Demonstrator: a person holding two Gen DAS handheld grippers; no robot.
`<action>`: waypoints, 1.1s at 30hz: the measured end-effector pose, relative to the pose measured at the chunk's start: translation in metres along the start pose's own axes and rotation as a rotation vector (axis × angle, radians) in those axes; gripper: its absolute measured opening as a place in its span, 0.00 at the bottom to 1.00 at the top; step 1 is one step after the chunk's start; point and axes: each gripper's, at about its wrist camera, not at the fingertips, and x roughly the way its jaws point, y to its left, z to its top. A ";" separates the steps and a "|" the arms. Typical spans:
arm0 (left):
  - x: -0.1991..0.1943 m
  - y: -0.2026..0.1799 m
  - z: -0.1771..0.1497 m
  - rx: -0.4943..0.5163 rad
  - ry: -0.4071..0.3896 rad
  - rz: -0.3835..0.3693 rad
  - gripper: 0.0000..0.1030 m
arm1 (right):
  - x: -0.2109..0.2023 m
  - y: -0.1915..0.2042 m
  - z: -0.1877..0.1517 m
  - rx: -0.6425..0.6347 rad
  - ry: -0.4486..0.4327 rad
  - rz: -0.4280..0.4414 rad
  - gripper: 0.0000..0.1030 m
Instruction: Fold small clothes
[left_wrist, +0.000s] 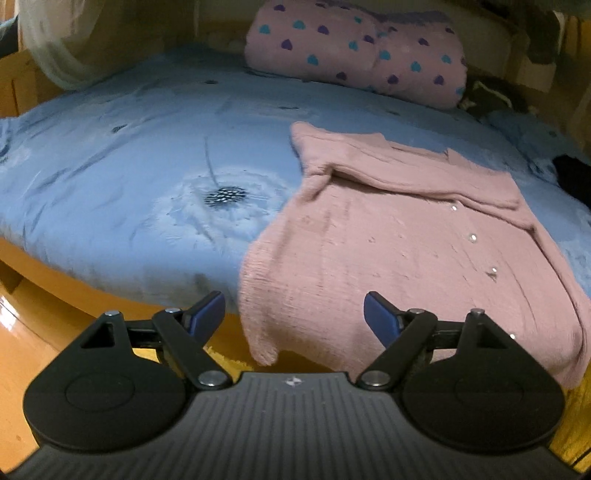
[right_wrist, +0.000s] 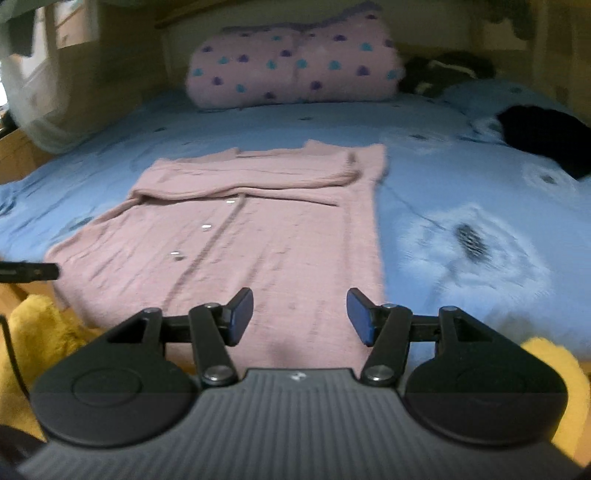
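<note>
- While both tools hang at the near edge of the bed (left_wrist: 110, 155), the pink cardigan (left_wrist: 388, 240) lies flat on the blue cover ahead of them, its hem draped over that edge.
- Left tool (left_wrist: 294, 317): fingers spread wide, gripping nothing; the cardigan's left hem corner hangs just ahead, between the blue pads (left_wrist: 207, 314), and most of the garment sits ahead and to its right.
- Right tool (right_wrist: 300, 315): fingers also spread, empty; the cardigan's hem lies directly ahead between its pads (right_wrist: 242, 314), and its right edge runs forward past the right pad.
- Cardigan: sleeves folded across the chest at the far end, a row of small shiny buttons (right_wrist: 206, 226) down the front.
- Beyond the cardigan, a pink pillow (right_wrist: 295, 66) with blue and purple hearts lies at the head of the bed.
- A black cloth (right_wrist: 546, 136) rests well to the right of the right tool, far ahead.
- Yellow fuzzy fabric (right_wrist: 33, 332) shows beside the right tool on both sides.
</note>
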 end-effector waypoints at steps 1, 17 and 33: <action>0.001 0.004 0.000 -0.014 -0.007 -0.006 0.83 | 0.000 -0.004 -0.001 0.015 0.002 -0.014 0.57; 0.028 0.011 -0.014 -0.084 -0.004 -0.179 0.83 | 0.010 -0.024 -0.019 0.113 0.069 -0.060 0.57; 0.039 0.017 -0.024 -0.108 0.049 -0.232 0.70 | 0.019 -0.018 -0.026 0.120 0.098 0.058 0.63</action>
